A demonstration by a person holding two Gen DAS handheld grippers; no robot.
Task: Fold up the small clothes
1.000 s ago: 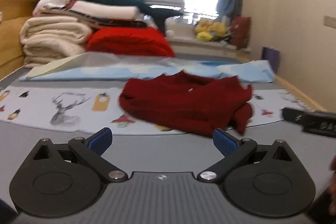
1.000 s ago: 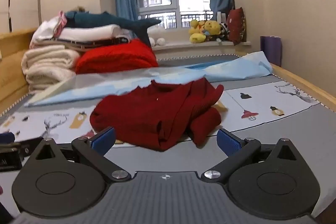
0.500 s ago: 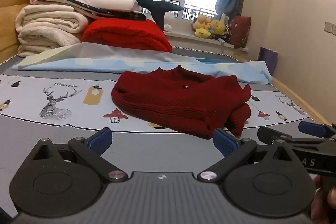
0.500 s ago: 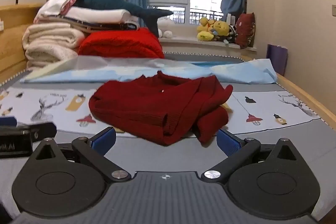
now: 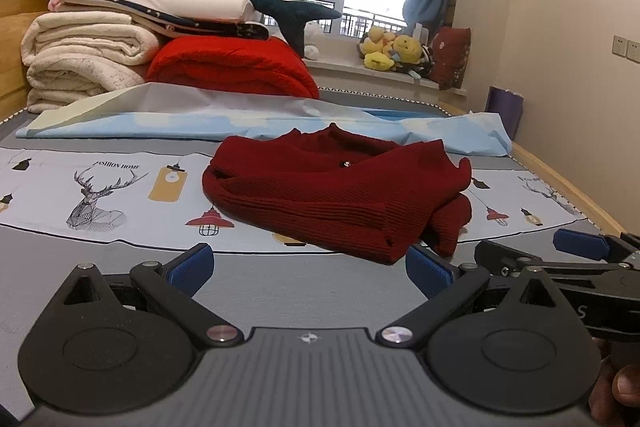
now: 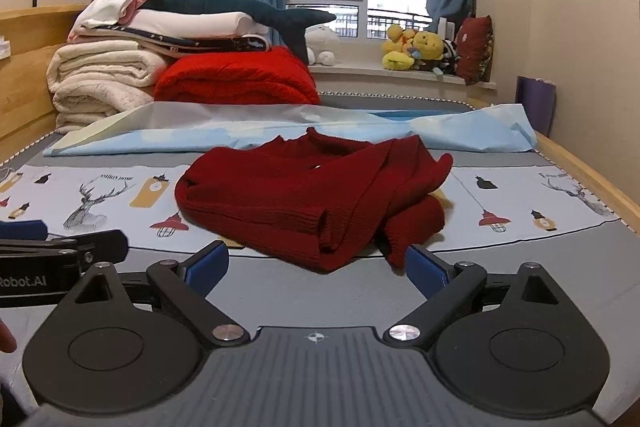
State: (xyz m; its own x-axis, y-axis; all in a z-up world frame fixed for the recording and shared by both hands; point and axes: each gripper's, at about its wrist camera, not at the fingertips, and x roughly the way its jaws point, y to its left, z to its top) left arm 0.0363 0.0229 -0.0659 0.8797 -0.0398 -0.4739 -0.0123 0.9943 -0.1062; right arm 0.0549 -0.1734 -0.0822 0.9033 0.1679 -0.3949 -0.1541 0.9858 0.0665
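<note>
A: Sweater (image 5: 336, 191) placement?
B: Crumpled mid-bed (image 5: 280, 291), just beyond both grippers.
A: Jaws?
B: Left gripper (image 5: 310, 269) and right gripper (image 6: 316, 265) released, empty; right just closing slightly, lined up at near hem to grab.

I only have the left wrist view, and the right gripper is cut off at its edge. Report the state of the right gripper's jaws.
Observer: In the right wrist view the right gripper is open. Its jaws have just been closing slightly, and nothing is between the pads.
Operator: Now tell me where the sweater sits relative to it.
Observer: The red sweater lies straight ahead on the bed. Its nearest sleeve end drops right beside the right-hand pad. I cannot tell whether they touch.
</note>
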